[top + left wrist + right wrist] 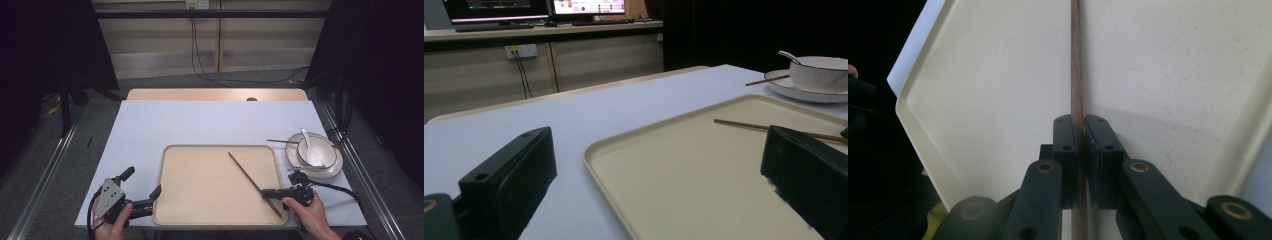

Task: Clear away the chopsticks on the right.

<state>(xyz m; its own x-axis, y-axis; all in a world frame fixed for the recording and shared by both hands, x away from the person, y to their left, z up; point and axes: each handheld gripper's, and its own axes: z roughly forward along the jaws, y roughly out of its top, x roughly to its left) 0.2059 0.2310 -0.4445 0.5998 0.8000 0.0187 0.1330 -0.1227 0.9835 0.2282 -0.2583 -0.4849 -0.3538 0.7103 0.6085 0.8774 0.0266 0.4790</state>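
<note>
High view: chopstick (252, 182) diagonal across tray (200, 200), tip far-left.

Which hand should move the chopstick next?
Right. The right tongs are shut on the chopstick lying on the tray, while the left tongs sit open beside the tray's near-left corner.

**Both hands low, jaws unlike**

The left hand-held gripper (142, 196) sat at the near-left, jaws spread wide (angled rightward). The right hand-held gripper (266, 192) pointed left from the person's right hand (306, 211), jaws pinched nearly together.
</note>
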